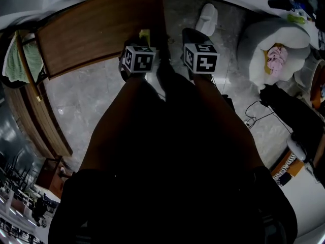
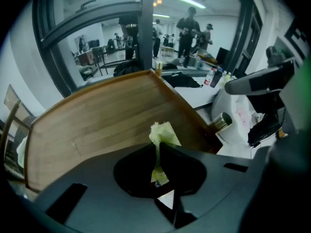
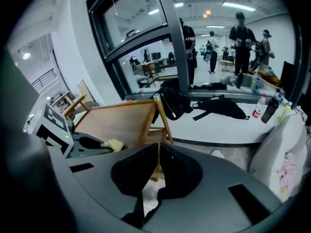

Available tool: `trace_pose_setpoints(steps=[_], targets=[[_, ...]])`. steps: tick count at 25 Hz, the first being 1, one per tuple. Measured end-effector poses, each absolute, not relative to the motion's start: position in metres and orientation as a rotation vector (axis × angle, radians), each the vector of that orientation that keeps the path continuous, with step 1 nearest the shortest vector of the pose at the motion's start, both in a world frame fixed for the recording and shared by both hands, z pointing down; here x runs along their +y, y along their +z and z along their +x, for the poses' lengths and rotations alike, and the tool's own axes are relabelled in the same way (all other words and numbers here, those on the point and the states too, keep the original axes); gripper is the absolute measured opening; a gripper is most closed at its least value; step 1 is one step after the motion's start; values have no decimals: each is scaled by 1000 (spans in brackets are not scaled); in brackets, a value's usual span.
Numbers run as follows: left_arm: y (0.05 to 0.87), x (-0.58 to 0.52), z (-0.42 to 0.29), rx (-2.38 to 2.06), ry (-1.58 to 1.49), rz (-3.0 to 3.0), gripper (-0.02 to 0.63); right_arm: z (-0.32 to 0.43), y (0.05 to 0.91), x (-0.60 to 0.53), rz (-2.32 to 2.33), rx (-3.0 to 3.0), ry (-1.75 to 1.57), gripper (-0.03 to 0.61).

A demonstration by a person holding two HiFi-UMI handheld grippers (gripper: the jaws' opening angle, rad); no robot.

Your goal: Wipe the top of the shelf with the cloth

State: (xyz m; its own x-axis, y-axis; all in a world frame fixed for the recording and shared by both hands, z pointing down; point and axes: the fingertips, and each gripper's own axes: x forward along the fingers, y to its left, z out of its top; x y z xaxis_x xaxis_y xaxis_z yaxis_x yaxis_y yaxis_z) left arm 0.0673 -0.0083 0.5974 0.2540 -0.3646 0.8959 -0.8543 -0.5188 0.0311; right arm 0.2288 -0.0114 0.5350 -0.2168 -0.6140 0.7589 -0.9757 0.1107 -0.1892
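When looking down from the head, seeing small pale yellow-green cloth (image 1: 144,34) over near edge of brown wooden shelf top (image 1: 96,34). Through left gripper view, left gripper (image 2: 157,144) clenched on that cloth. Through right gripper view, right gripper (image 3: 158,147) pressed together, empty, beside shelf.

The left gripper (image 1: 141,43) sits at the near right edge of the wooden shelf top (image 1: 96,32), with a yellow-green cloth (image 1: 144,34) at its tip. The right gripper (image 1: 195,37) is just beside it, over the grey floor (image 1: 96,98). A white slipper (image 1: 207,18) lies farther off.
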Motion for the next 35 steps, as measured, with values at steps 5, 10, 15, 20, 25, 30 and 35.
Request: trace_pose_setpoints(steps=[5,10,15,20,25,30,35], targets=[[593,-4,106,-1079,1198,2051,17,242,530,-4,1559,-1892,931,26],[594,-3,115,-1090,1164,2032,17,235,527,2,1547,-1913,929,26],[593,-7,118,-1073,1094,2022,17,218,522,4,1528,-1951,911,26],[563,-17,92,-1094,766,2071,18,179,494,8,1385,-2172,903,26],[456,-12,55,-998,408,2330,18,135,405,16,1036,-2627,700,26],[330,35,-2,-914,93,2552,18,126,283,31,956,-2866,373,26],[237,110,-73,-932,-60,2695,18,109,185,81,904,-3036,204,26]])
